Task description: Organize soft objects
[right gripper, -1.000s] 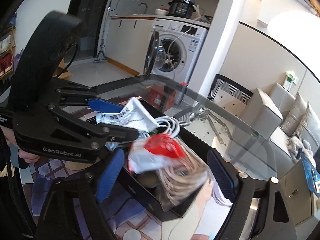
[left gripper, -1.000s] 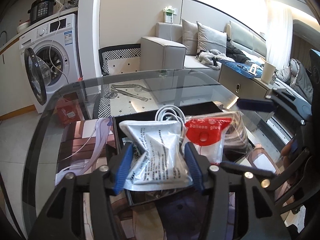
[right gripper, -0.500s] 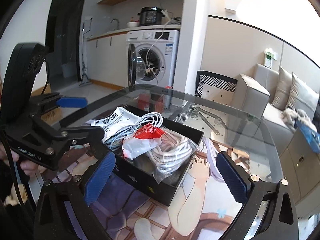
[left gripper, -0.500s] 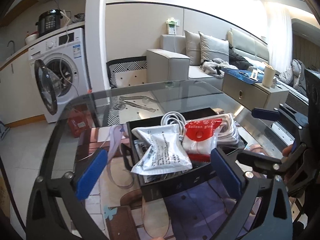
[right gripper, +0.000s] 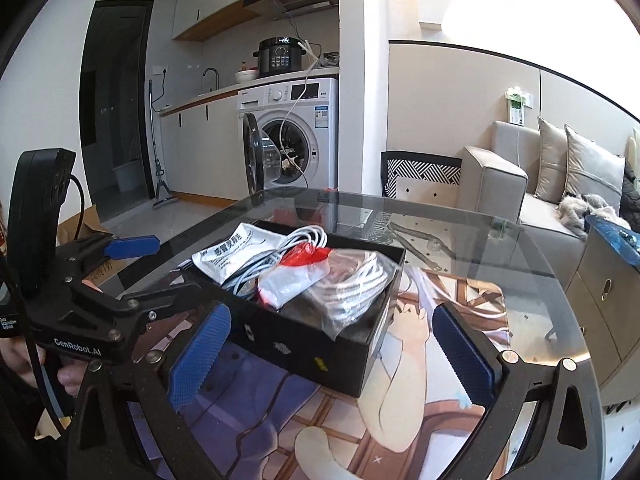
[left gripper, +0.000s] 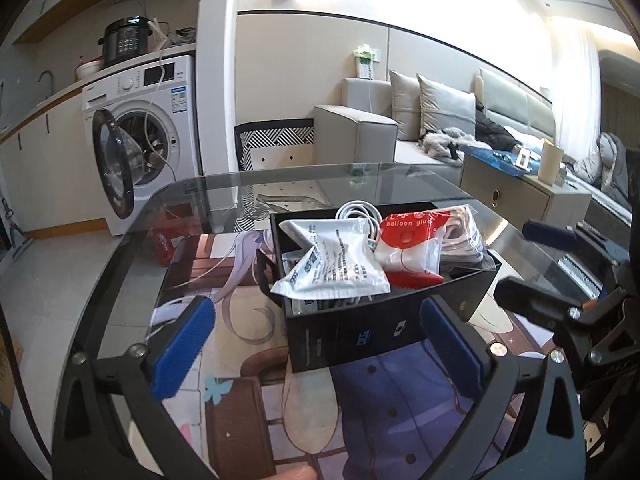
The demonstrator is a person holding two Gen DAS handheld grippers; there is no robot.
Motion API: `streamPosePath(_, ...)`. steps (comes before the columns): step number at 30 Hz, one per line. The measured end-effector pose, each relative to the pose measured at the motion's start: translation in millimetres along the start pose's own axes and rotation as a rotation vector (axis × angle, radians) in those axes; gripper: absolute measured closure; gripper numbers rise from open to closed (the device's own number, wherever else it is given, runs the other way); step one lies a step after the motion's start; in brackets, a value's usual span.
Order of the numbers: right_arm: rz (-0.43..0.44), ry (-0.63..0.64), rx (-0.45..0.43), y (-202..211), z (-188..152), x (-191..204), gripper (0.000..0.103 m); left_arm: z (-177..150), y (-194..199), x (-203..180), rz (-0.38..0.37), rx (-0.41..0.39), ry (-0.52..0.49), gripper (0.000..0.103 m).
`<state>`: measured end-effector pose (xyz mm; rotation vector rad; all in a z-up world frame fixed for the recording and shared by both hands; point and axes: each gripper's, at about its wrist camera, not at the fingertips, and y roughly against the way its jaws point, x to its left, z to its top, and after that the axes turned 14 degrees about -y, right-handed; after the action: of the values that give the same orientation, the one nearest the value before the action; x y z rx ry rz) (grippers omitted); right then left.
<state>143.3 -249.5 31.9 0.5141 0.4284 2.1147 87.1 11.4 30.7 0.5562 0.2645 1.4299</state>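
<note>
Nearest, the left gripper (left gripper: 316,344) and the right gripper (right gripper: 332,354) hang before the black box (left gripper: 384,320), jaws spread wide with nothing between them. In the box on the glass table (left gripper: 224,192) lie a white pouch (left gripper: 332,268), a red-topped packet (left gripper: 412,248), a white cable (right gripper: 288,246) and bagged cord (right gripper: 356,280) (all loosely heaped). No soft things lie outside it, so the sorting looks close to done.
</note>
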Motion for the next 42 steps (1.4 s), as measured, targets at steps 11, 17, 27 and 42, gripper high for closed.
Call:
streamPosePath(11,-0.002,-0.007,0.001,-5,-9,6,0.001,-12,2,5,0.043,-0.025,0.034,0.000)
streamPosePath(17,0.006,-0.009,-0.018,0,-11,5,0.000,-14,5,2,0.068,-0.034,0.029,0.000)
streamPosePath(27,0.006,-0.013,-0.033,5,-13,3,0.000,-14,5,4,0.075,-0.031,0.038,0.000)
streamPosePath(42,0.002,-0.007,-0.053,10,-13,5,0.000,-15,5,5,0.079,-0.031,0.038,0.000)
